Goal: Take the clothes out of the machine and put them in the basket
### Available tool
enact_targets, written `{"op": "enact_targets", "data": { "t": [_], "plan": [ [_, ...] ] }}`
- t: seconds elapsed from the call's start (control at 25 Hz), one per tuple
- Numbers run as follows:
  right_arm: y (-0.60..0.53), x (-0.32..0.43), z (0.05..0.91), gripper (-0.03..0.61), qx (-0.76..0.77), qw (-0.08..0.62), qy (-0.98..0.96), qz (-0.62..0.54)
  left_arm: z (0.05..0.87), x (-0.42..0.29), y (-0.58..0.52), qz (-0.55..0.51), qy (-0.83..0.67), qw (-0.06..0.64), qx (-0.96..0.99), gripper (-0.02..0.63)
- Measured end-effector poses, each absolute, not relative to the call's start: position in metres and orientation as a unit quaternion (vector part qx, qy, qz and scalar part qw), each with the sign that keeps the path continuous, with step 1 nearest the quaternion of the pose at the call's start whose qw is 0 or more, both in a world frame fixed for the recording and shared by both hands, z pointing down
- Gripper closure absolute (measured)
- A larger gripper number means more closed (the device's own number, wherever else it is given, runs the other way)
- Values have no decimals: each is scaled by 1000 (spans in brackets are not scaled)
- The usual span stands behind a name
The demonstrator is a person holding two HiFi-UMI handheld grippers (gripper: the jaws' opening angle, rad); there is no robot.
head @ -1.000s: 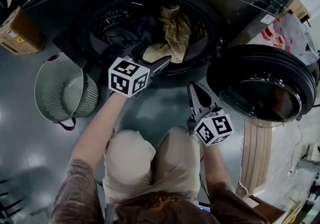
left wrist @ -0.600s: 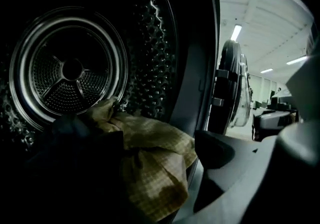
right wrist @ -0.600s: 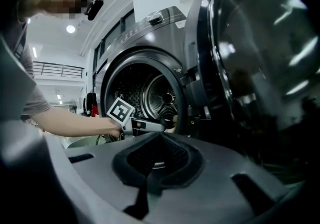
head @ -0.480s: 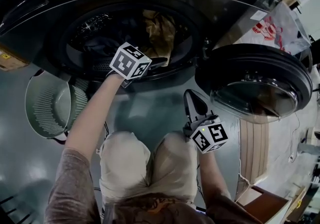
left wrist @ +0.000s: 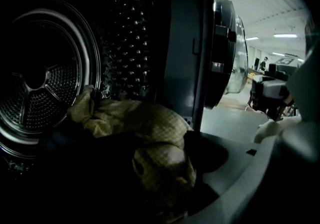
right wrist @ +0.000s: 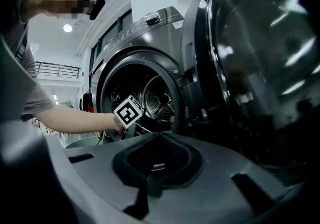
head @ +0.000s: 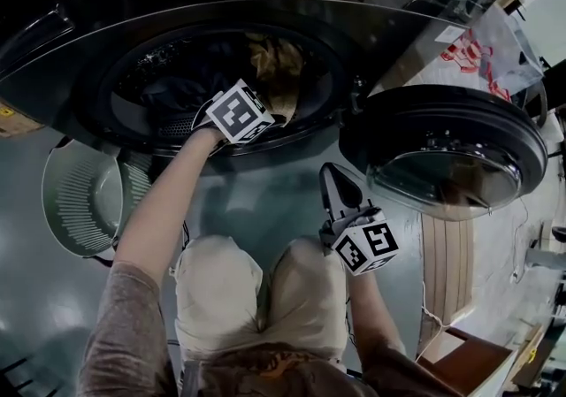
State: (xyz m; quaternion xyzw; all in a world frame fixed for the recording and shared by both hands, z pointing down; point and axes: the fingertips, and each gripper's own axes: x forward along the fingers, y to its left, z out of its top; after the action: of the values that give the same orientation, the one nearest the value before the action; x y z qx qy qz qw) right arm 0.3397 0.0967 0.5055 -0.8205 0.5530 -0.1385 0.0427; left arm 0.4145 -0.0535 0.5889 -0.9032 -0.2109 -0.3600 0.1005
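Unloading is under way: inside the machine [head: 371, 24] the spread left claw [head: 279, 114] has just been closing, the yellow cloth [left wrist: 150, 128] between its jaws, and next must pinch and lift it toward the basket [head: 80, 201]; the right claw [head: 331, 176] waits pressed together.

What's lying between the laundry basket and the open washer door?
In the head view, the person's left forearm and the right gripper, over grey floor, lie between the basket and the door.

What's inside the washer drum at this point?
A crumpled tan checked cloth lies near the front of the drum, among dark clothes. How many dark pieces there are, and anything beneath the pile, cannot be seen: it is too dark and covered.
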Motion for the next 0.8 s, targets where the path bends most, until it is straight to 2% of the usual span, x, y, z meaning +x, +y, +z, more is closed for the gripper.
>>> {"op": "enact_targets", "data": {
  "t": [0.24, 0.28, 0.32, 0.56, 0.8],
  "plan": [
    [94, 338, 505, 581, -819, 42, 555, -140, 585, 412, -50, -369, -225, 76, -898, 415],
    [94, 337, 506, 581, -818, 42, 556, -141, 582, 414, -56, -363, -210, 61, -906, 470],
    [94, 337, 507, 581, -818, 41, 556, -142, 579, 414, -62, -357, -195, 46, -913, 580],
    [95, 336, 509, 581, -816, 39, 558, -146, 573, 409, -69, -335, -169, 26, -927, 584],
    [86, 333, 510, 581, -804, 42, 573, -151, 547, 388, -73, -292, -148, -25, -945, 587]
  ]
}}
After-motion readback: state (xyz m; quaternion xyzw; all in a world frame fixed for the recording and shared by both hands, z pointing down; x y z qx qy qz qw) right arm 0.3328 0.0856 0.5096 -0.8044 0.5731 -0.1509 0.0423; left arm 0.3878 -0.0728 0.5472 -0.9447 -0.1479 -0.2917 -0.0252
